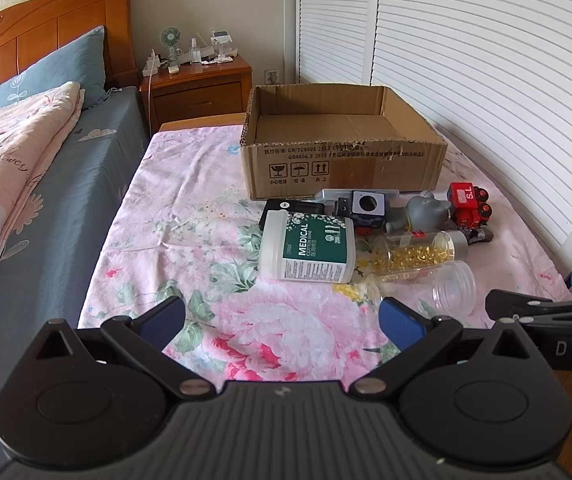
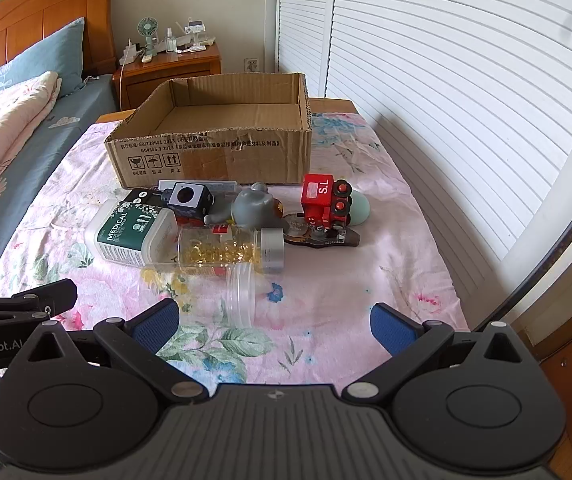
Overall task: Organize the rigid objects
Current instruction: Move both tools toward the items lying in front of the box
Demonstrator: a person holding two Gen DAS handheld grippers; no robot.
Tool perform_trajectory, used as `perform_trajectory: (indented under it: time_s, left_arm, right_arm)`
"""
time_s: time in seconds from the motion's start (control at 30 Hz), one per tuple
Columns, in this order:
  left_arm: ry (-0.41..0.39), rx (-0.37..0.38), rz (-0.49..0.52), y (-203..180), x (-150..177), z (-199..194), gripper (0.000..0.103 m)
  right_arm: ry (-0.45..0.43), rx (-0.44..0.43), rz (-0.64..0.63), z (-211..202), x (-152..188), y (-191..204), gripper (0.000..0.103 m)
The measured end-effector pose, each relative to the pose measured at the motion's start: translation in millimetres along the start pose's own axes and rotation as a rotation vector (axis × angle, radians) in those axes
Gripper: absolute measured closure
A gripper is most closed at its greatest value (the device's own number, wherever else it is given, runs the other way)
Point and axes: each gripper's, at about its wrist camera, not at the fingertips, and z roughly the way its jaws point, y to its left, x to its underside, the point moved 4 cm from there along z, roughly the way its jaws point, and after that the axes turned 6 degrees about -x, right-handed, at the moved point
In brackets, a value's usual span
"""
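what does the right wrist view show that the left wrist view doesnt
Only the right wrist view shows the pale green egg-shaped thing behind the red toy train. Only the left wrist view shows the bed's folded pink quilt at length. Both show the empty cardboard box, cotton swab tub, capsule bottle, and open grippers.

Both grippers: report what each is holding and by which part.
Nothing is held. The left gripper and right gripper are open and empty above the floral cloth.
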Motion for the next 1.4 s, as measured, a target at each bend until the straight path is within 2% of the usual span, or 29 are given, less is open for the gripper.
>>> perform_trajectory:
  time_s: [0.77,1.13,1.4]
  left_arm:
    - [-0.001,0.003,0.009,4,-6,10,0.001]
    - [-0.007,0.028,0.007,11,-10,24,0.001]
    - [0.010,0.017,-0.032,30,-10,39,0.001]
  right_arm:
    - [0.006,-0.001,-0.004,7,-4,3,0.000]
    - [0.026,-0.033,-0.005,20,-9,9,0.000]
    - [0.059,-0.100,0.023,40,-12,12,0.000]
